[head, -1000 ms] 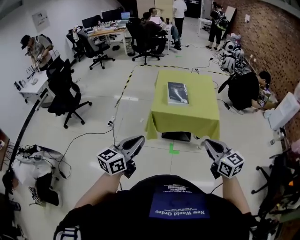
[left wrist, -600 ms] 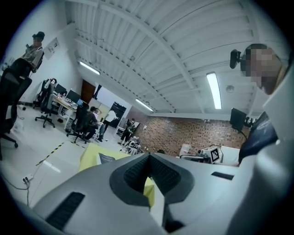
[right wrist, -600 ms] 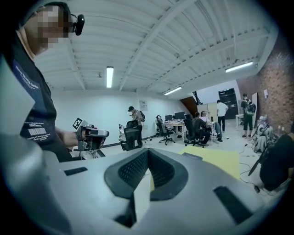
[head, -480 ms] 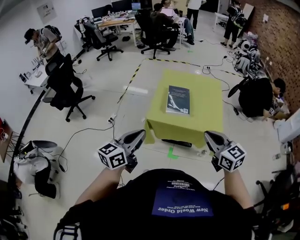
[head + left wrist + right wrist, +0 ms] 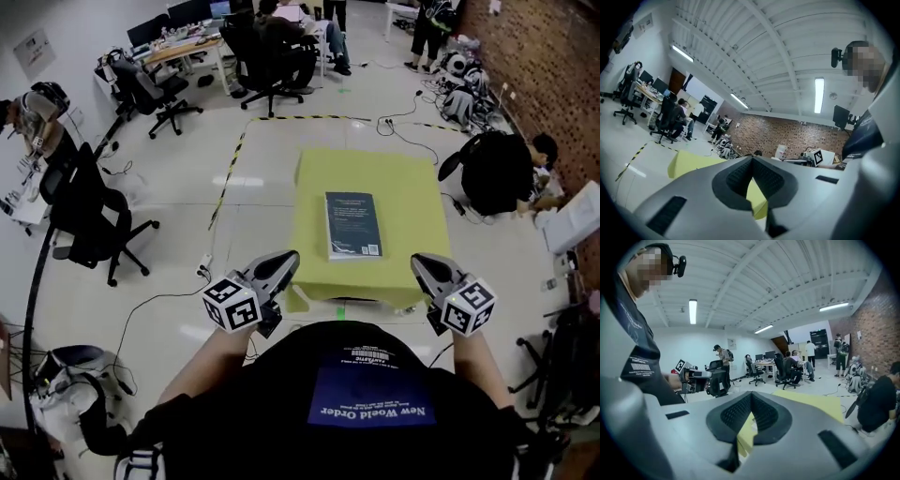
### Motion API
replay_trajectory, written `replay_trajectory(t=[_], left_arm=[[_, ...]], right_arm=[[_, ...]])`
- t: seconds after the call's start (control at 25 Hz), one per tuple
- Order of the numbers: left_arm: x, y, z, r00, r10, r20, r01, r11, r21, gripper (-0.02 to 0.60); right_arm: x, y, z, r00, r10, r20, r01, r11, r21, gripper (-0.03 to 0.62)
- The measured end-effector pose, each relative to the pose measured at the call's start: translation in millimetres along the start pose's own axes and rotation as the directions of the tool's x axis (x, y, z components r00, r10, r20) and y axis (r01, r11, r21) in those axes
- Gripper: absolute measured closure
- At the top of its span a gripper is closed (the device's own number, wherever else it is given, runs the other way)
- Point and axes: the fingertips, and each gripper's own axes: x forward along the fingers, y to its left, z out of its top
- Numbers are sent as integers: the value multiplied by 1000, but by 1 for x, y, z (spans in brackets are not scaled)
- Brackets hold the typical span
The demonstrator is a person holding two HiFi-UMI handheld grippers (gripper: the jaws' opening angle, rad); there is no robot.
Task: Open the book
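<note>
A closed dark teal book (image 5: 351,224) lies flat on a small table under a yellow-green cloth (image 5: 412,216), its back cover up. My left gripper (image 5: 288,260) is shut and empty, held near the table's front left corner, short of the book. My right gripper (image 5: 420,263) is also shut and empty, near the table's front right edge. In the left gripper view the shut left gripper (image 5: 752,159) looks over the yellow cloth (image 5: 686,161). In the right gripper view the shut right gripper (image 5: 751,397) faces the cloth (image 5: 815,404).
Black office chairs (image 5: 84,220) stand at the left. A person in black (image 5: 502,169) crouches on the floor right of the table. Desks with seated people (image 5: 272,42) fill the far end. Cables (image 5: 159,300) run across the floor; yellow-black tape (image 5: 230,164) marks it.
The view has closed in on the table: it and the book are now larger and nearer. Both grippers stay shut, held in front of the body, and now reach the table's front edge.
</note>
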Motion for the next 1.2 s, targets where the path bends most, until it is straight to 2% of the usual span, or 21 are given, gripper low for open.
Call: replay_trajectory(t=[0.16,0.32,0.44,0.6,0.68,0.72,0.76,0.92,1.0,1.08,1.16,1.2], left_arm=[[32,52,25,995,-83,-51,85,996,30,586],[70,94,21,986,-121,-114,124,992,19,586],[97,115,2,980,-102,-168,105,994,7,586],[129,138,-20,983,-21,-184,12,999,-48,586],[140,144,-28,984,40,-175,-56,995,-87,586],[144,147,-35,981,73,-179,-92,990,-105,586],[149,150,-43,976,103,-191,-128,984,-122,586],[163,179,-80,939,191,-285,-255,944,-209,586],[167,197,-102,916,205,-346,-302,918,-256,586],[174,218,-120,897,199,-395,-327,900,-289,584],[185,233,-135,888,162,-430,-327,881,-342,583],[192,238,-142,884,132,-448,-320,870,-375,538]], right_arm=[[48,-18,14,999,-46,-29,46,999,-10,609],[94,-36,14,996,-38,-84,36,999,-35,609],[116,-49,4,991,10,-131,-18,998,-57,609],[139,-73,-16,976,115,-183,-135,985,-106,609],[151,-79,-28,955,201,-219,-230,966,-115,607],[156,-80,-35,938,248,-242,-283,951,-121,558],[162,-81,-43,919,290,-267,-334,933,-134,549],[188,-74,-85,843,381,-379,-472,863,-182,499],[200,-60,-113,805,398,-439,-522,828,-205,464],[214,-46,-144,779,382,-497,-553,792,-258,418],[224,-33,-175,767,338,-546,-561,765,-315,364],[229,-29,-189,768,309,-561,-556,757,-343,341]])
